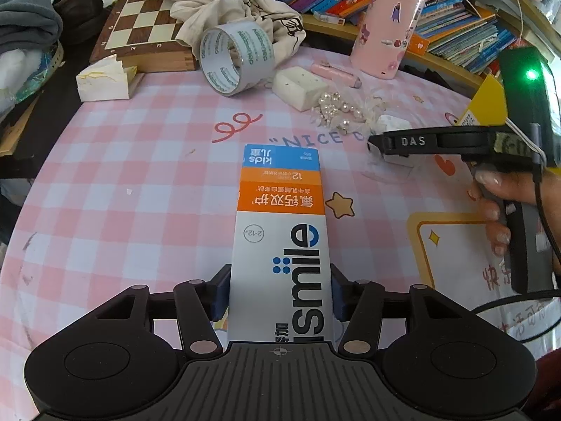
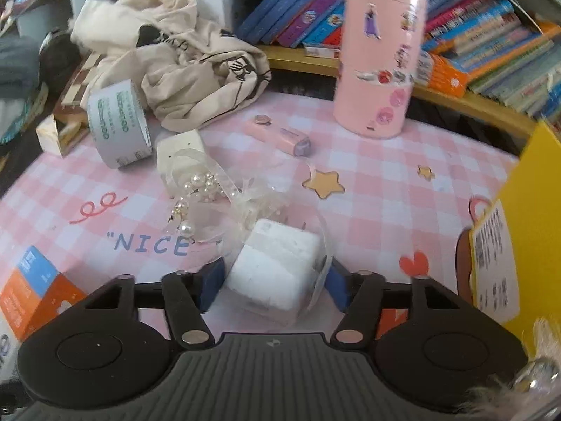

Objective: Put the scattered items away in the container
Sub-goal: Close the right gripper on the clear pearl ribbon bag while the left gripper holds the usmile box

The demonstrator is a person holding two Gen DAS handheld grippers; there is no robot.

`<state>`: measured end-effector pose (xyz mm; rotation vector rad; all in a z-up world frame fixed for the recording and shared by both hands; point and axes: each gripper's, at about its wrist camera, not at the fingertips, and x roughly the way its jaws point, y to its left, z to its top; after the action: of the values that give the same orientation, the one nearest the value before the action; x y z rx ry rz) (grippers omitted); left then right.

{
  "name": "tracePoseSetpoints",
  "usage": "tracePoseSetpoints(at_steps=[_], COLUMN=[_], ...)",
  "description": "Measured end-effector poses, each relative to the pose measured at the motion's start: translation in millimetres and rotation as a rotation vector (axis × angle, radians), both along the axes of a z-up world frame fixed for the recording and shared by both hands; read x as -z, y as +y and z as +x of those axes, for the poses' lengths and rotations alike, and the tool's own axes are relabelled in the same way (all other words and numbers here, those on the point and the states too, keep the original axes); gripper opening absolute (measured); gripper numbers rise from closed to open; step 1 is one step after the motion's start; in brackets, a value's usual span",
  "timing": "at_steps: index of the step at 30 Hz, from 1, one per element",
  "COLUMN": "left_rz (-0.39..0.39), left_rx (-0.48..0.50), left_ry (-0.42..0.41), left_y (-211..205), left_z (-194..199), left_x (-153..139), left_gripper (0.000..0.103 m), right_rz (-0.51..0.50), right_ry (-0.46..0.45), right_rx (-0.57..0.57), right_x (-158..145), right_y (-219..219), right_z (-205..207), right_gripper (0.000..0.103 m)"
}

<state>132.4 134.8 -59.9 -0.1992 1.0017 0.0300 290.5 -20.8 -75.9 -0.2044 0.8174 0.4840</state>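
Observation:
My left gripper (image 1: 279, 289) is shut on a long white, orange and blue toothpaste box (image 1: 280, 217) that points away over the pink checked tablecloth. My right gripper (image 2: 274, 280) is shut on a white cube in a clear plastic wrap (image 2: 275, 268); the same gripper shows in the left wrist view (image 1: 382, 147) at right. A pearl and ribbon ornament (image 2: 203, 193), a white block (image 2: 178, 149), a pink pen-like case (image 2: 280, 135) and a tape roll (image 2: 119, 129) lie scattered. A yellow container (image 2: 536, 189) stands at the right edge.
A pink sticker-covered tin (image 2: 378, 63) stands at the back by a shelf of books (image 2: 491, 35). A crumpled cream cloth bag (image 2: 182, 59) lies over a chessboard (image 1: 140, 28) at the back left. A small paper box (image 1: 105, 80) sits at the table's left edge.

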Motion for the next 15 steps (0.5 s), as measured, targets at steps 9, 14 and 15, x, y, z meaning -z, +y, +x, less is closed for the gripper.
tracePoseSetpoints(at_steps=[9, 14, 15], left_rz=[0.015, 0.001, 0.000], left_rx=[0.005, 0.001, -0.004], left_ry=[0.001, -0.004, -0.007], left_y=[-3, -4, -4], left_z=[1, 1, 1], left_x=[1, 1, 1], left_gripper=[0.057, 0.063, 0.064], right_rz=[-0.031, -0.054, -0.057], right_ry=[-0.064, -0.041, -0.044], right_rx=[-0.094, -0.145, -0.164], right_x=[-6, -1, -1], right_y=[22, 33, 34], right_z=[22, 29, 29], right_gripper=[0.059, 0.037, 0.029])
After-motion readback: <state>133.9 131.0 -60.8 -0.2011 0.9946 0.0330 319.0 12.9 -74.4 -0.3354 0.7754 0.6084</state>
